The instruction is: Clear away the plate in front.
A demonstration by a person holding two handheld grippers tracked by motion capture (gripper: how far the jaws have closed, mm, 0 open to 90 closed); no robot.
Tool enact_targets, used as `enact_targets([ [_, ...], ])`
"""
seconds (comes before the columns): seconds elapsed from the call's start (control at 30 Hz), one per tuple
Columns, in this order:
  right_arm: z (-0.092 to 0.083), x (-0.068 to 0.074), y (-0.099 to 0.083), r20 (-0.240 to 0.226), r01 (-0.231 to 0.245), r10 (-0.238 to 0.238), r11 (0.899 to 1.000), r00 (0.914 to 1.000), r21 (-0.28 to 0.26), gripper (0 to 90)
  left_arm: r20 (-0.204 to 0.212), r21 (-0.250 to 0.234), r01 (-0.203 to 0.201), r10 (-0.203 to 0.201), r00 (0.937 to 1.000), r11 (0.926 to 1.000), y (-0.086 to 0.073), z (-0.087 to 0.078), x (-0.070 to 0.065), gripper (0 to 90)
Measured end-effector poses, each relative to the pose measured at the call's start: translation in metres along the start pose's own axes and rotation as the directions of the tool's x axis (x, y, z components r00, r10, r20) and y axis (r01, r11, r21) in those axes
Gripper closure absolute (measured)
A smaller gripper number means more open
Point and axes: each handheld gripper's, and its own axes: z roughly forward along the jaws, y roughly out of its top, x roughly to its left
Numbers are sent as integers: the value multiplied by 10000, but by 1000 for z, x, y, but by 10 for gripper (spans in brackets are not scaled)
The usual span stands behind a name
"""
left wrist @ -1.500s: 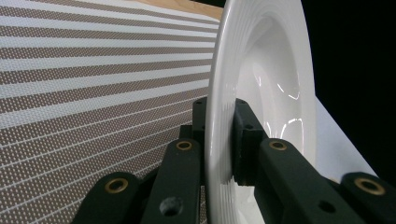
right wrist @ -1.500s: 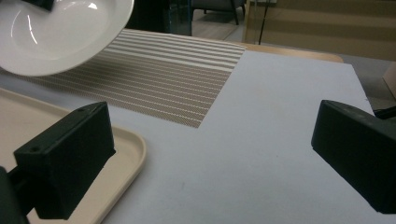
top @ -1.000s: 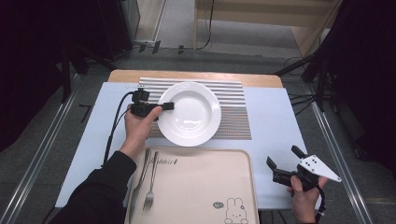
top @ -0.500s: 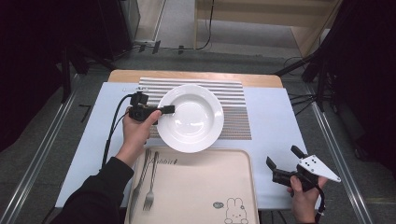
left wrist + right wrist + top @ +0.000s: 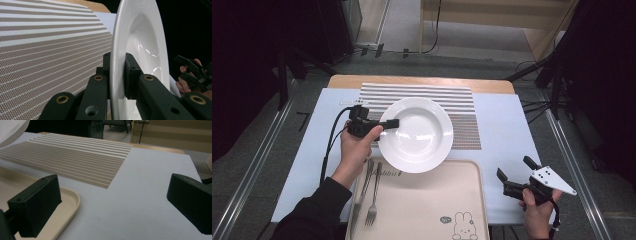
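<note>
A white deep plate (image 5: 417, 134) hangs over the near edge of the striped placemat (image 5: 462, 105) and the far edge of the beige tray (image 5: 427, 210). My left gripper (image 5: 391, 123) is shut on the plate's left rim. In the left gripper view the rim (image 5: 117, 37) stands edge-on, with a pad pressed on each face at my left gripper (image 5: 117, 72). My right gripper (image 5: 514, 167) rests open at the table's near right, nothing between its fingers. From the right gripper view, its open gripper (image 5: 113, 202) faces bare table, and the plate's edge (image 5: 10, 130) shows at top left.
A fork (image 5: 373, 200) and another piece of cutlery (image 5: 360, 200) lie along the tray's left side. A rabbit drawing (image 5: 462, 225) marks the tray's near part. The tray's corner (image 5: 67, 205) lies just left of the right gripper. A pale blue cloth (image 5: 507, 125) covers the table.
The left gripper has carried the plate toward the near side of the table, from over the placemat to partly over the tray's far edge. The right gripper has stayed put.
</note>
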Motion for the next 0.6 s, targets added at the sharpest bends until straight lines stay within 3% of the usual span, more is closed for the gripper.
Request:
enact_targets([
  [0.6,1,2,0,-15,46,-45,10000,10000,8,0,339,119,-116,112,9994,9999,-31,-15,-12,815],
])
